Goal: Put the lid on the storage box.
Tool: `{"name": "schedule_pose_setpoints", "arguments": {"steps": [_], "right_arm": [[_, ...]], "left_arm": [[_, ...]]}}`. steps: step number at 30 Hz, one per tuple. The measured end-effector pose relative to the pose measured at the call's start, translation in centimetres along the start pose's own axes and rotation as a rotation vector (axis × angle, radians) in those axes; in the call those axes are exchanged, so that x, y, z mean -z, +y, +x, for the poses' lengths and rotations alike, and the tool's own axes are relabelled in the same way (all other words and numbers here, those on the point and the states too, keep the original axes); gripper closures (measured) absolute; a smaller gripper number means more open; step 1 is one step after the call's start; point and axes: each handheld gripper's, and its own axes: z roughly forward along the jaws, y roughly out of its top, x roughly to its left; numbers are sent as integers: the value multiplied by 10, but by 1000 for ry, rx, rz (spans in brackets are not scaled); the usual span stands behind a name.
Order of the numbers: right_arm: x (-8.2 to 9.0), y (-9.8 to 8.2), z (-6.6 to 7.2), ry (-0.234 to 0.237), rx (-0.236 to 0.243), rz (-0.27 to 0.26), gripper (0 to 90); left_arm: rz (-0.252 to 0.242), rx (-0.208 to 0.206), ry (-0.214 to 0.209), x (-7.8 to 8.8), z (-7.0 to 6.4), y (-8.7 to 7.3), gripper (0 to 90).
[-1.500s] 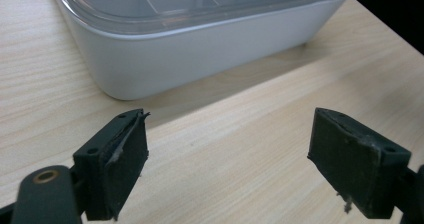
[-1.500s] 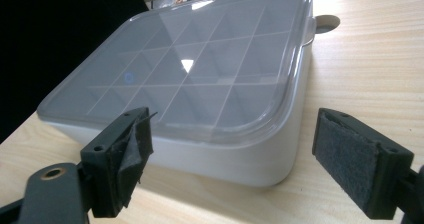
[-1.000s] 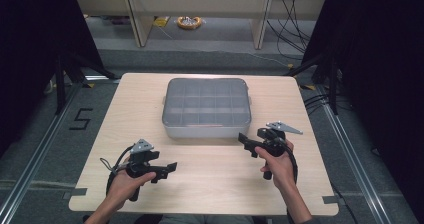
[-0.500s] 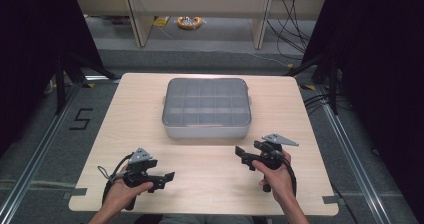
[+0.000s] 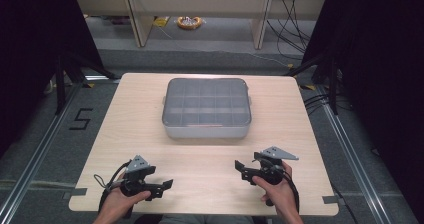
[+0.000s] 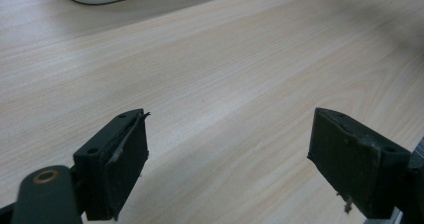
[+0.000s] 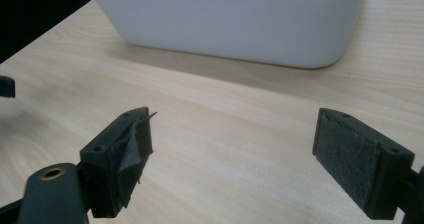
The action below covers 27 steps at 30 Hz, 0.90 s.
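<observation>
While both claws gape, box (image 5: 206, 107) mid-table, near edge bare

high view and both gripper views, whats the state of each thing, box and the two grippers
compartment box: lid shut, flat on the table, untouched
left gripper: open, empty, low over bare wood at the near edge
right gripper: open, empty, aimed toward the box, well short of it

1. Left gripper (image 5: 159, 188): black body, grey three-cornered plate on top, black cable looping at its 9 o'clock side.
2. Right gripper (image 5: 245, 168): black, same grey plate.
3. Jaws: black blocks with screw holes; the pads (image 7: 131, 154) are worn and peeling.
4. Brass rivet (image 6: 46, 176) at the left jaw's base.
</observation>
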Motion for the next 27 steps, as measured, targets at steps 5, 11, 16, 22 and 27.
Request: {"name": "schedule_pose_setpoints", "arguments": {"steps": [5, 11, 16, 22, 27], "right_arm": [[5, -10, 7, 16, 29, -13, 170], [13, -21, 13, 22, 38, 13, 170], [21, -30, 19, 24, 15, 47, 168], [28, -42, 21, 63, 44, 68, 167], [33, -52, 20, 55, 64, 101, 167]], "left_arm": [[32, -46, -19, 2, -6, -4, 151], [55, -70, -26, 2, -13, -11, 151], [63, -62, -26, 4, -16, -17, 151], [58, -52, -12, 9, -20, -23, 151], [82, -81, -22, 12, -21, -28, 151]]}}
